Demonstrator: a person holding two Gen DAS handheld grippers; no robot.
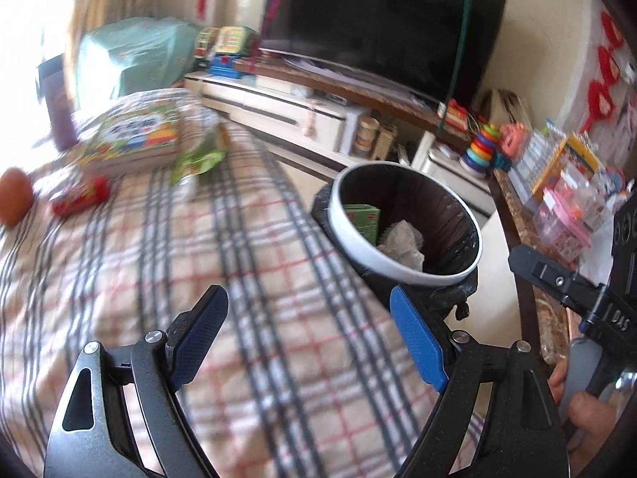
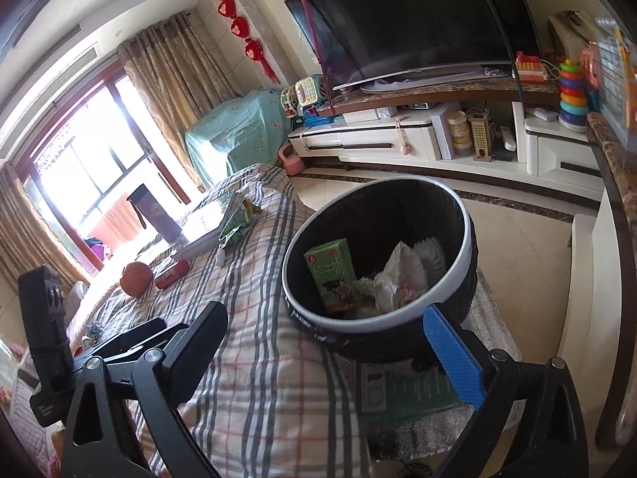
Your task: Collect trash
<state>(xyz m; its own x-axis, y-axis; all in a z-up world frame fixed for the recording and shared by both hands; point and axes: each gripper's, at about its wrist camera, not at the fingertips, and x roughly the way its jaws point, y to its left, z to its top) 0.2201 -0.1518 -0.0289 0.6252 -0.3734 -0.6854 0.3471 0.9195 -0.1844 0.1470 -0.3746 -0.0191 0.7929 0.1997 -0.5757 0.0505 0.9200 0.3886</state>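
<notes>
Right now your left gripper [image 1: 306, 326] and right gripper [image 2: 338, 342] both gape wide with nothing between the pads, over the plaid cloth [image 1: 159, 279]; beside it the lined bin [image 2: 469, 263] holds a green carton [image 2: 330, 275] and crumpled paper [image 2: 398, 275], facing the television [image 2: 418, 16]

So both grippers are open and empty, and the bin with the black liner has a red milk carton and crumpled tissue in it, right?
Not quite: the milk carton is green, not red, as the right wrist view shows. The rest holds: left gripper and right gripper are open and empty, and the black-lined bin also holds crumpled tissue.
</notes>
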